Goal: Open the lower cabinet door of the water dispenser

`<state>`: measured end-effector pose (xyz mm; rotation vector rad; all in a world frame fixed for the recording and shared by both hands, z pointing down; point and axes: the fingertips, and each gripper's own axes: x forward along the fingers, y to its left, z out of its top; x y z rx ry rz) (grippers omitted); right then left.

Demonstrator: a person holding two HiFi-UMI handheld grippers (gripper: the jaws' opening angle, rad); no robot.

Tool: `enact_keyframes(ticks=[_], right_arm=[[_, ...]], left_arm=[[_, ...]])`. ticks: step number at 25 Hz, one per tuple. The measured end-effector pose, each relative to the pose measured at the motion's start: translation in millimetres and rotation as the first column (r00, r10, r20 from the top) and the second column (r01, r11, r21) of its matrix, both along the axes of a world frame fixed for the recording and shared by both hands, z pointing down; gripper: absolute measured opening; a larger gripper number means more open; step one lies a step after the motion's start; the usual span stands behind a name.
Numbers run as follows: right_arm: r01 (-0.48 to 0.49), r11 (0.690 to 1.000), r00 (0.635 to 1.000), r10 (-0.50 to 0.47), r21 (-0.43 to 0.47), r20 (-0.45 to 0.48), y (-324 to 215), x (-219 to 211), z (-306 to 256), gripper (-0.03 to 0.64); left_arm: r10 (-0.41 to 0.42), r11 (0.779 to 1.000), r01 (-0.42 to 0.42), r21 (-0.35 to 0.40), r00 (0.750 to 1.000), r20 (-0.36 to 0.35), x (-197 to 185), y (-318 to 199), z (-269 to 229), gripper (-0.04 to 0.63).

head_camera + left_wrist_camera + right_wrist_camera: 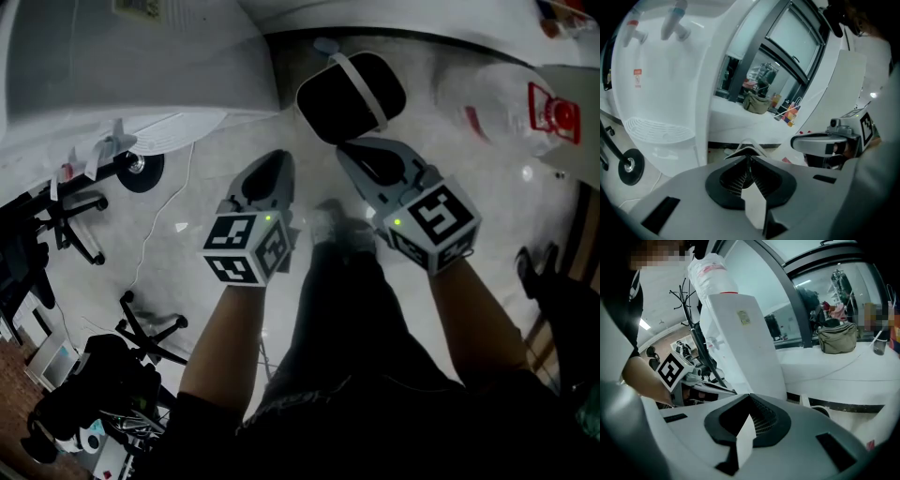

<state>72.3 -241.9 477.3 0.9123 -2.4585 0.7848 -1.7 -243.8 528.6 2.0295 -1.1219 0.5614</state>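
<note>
The white water dispenser (656, 84) stands at the left of the left gripper view, with two taps above a ribbed drip tray (656, 129). Its front below the tray is cut off, so I cannot make out the lower cabinet door. The head view shows its body at the upper left (141, 66). The right gripper view shows it from the side (740, 333), with a bottle on top. My left gripper (749, 150) is shut and empty, clear of the dispenser. My right gripper (750, 395) is also shut and holds nothing. Both hang side by side above the floor, left (272, 159) and right (349, 150).
A black object with a white strap (352, 94) lies on the floor just beyond both grippers. A clear bottle with a red label (525, 108) is at the right. Office chair bases (66, 220) and a thin cable (155, 230) are on the floor at the left.
</note>
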Motion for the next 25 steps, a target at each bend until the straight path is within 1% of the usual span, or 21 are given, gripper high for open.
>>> enact_keyframes(ticks=[3,6,9,12,16,20,23,25], right_arm=[[-0.001,1.0,1.0,0.0,-0.019,-0.001,3.7,0.6,8.8,0.012],[-0.008,0.999,1.0,0.008,-0.033,-0.001,5.0,4.9,19.6,0.012],[-0.011,0.999,1.0,0.011,-0.032,-0.004,3.7,9.1,26.1,0.012],[-0.017,0.999,1.0,0.016,-0.035,-0.009,4.7,13.5,31.1,0.012],[-0.014,0.999,1.0,0.013,-0.044,-0.019,8.2,20.0,39.1,0.012],[-0.015,0.999,0.999,0.013,-0.036,-0.046,14.2,32.1,42.5,0.012],[-0.018,0.999,0.998,0.015,-0.05,-0.066,20.9,42.8,46.3,0.012],[-0.024,0.998,0.997,0.02,-0.059,-0.07,23.5,48.1,49.4,0.012]], left_arm=[[-0.034,0.999,0.035,-0.03,0.998,0.053,-10.1,-7.9,23.9,0.035],[-0.087,0.995,0.091,-0.03,0.991,0.106,-20.4,-19.4,46.5,0.096],[-0.14,0.988,0.149,-0.04,0.974,0.175,-33.2,-27.6,68.9,0.175],[-0.189,0.977,0.205,-0.052,0.956,0.225,-44.9,-33.9,87.8,0.224],[-0.253,0.959,0.278,-0.059,0.93,0.268,-56.9,-43.9,109.8,0.267],[-0.288,0.945,0.323,-0.047,0.894,0.343,-66.8,-54.9,129.7,0.281],[-0.33,0.928,0.37,-0.046,0.873,0.359,-70.0,-63.8,136.9,0.285],[-0.363,0.916,0.401,-0.032,0.858,0.364,-72.2,-70.0,137.1,0.285]])
